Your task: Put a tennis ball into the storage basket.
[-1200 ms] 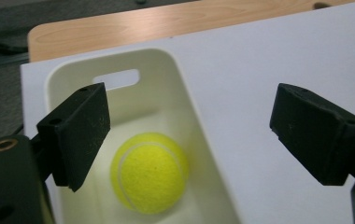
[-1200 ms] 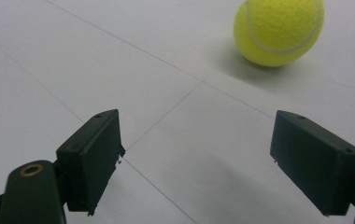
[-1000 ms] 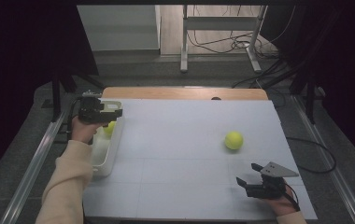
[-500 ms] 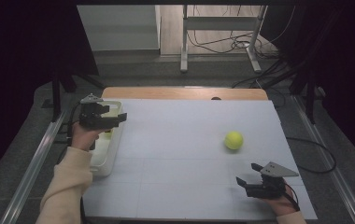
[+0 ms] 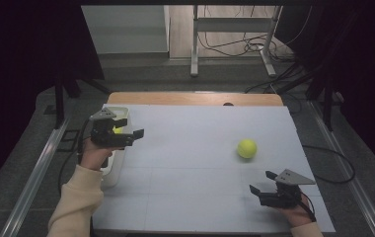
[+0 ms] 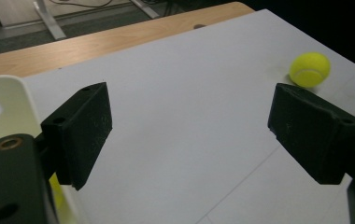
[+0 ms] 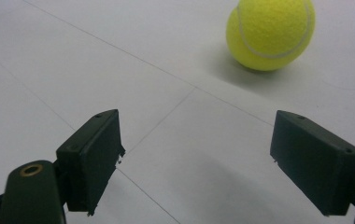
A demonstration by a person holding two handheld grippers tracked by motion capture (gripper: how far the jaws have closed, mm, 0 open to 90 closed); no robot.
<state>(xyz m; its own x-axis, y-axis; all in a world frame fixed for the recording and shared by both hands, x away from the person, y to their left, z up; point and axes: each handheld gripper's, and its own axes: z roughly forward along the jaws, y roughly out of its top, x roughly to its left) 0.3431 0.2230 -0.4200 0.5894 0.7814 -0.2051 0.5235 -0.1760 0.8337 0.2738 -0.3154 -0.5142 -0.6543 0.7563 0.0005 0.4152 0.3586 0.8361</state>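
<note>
A yellow tennis ball (image 5: 247,148) lies on the white table sheet (image 5: 195,163), right of centre; it also shows in the left gripper view (image 6: 310,69) and close ahead in the right gripper view (image 7: 270,32). My left gripper (image 5: 132,127) hovers at the table's left, by the inner rim of a white bin (image 5: 112,170), pointing right. Its jaws (image 6: 189,135) are open with nothing between them. A second yellow ball (image 5: 118,130) lies in the bin (image 6: 3,102). My right gripper (image 5: 261,181) rests near the front right, a little short of the ball, open and empty (image 7: 213,158).
The sheet leaves a strip of the wooden tabletop (image 5: 190,98) bare along the far edge. Behind the table stand metal frame legs (image 5: 194,44) among floor cables (image 5: 235,47). Metal rails (image 5: 32,173) run along both sides.
My left gripper has moved to the right, from above the bin out over its inner rim toward the sheet. The right gripper and the ball on the sheet have stayed put.
</note>
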